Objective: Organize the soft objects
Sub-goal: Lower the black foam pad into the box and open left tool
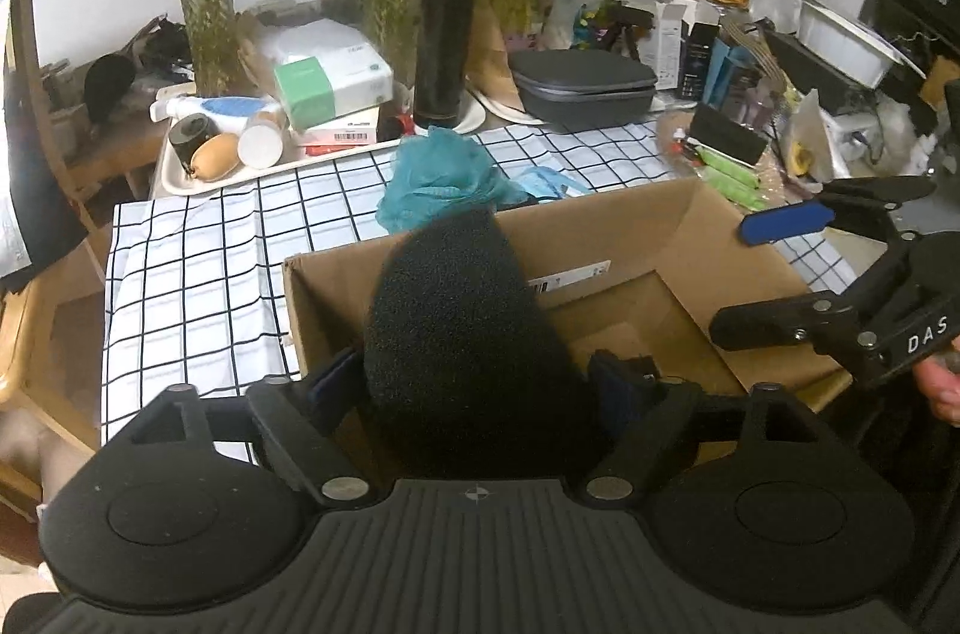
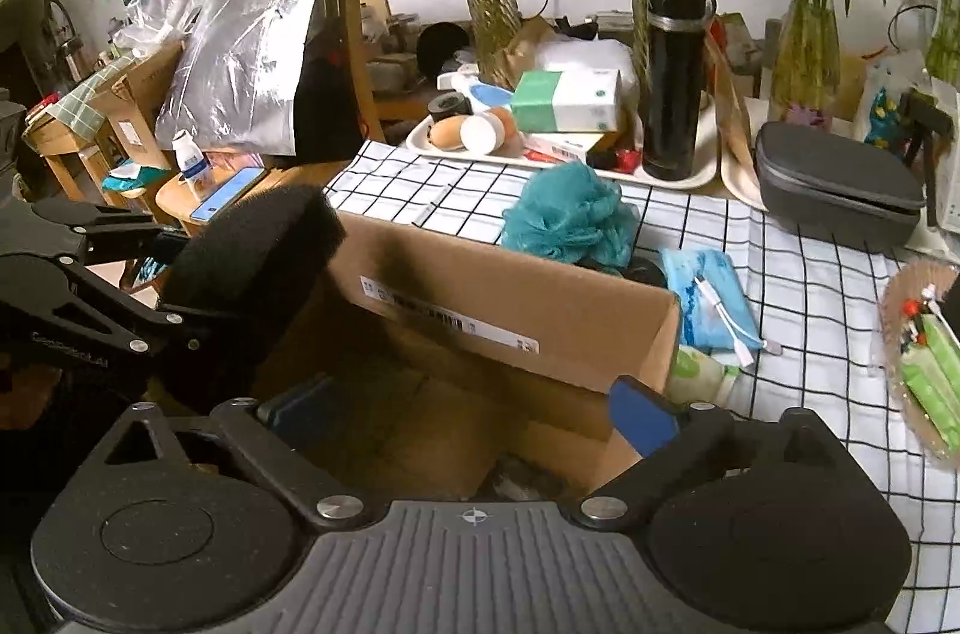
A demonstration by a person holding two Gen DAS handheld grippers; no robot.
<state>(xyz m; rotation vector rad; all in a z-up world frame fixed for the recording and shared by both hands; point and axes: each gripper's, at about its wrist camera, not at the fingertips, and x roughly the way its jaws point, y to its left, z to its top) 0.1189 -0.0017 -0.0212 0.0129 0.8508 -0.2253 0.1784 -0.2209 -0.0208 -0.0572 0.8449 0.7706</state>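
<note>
**Black sponge over the open box**

We cannot see the bottom of the cardboard box [image 1: 678,238] from the left wrist — the black foam sponge [image 1: 462,334] fills the middle and hides the left gripper [image 1: 480,382] fingertips. Whether its pads press the foam we cannot tell; the blue pads sit just beside it on both sides. The right wrist view shows the sponge [image 2: 252,250] from the side, leaning over the box's [image 2: 510,292] near-left corner. There the right gripper [image 2: 468,412] stands wide apart and empty, angled down into the box. A teal mesh pouf [image 2: 570,214] and a blue packet [image 2: 711,298] lie behind the box on the checked desk [image 2: 810,286] — the packet is barely visible from the left.
</note>
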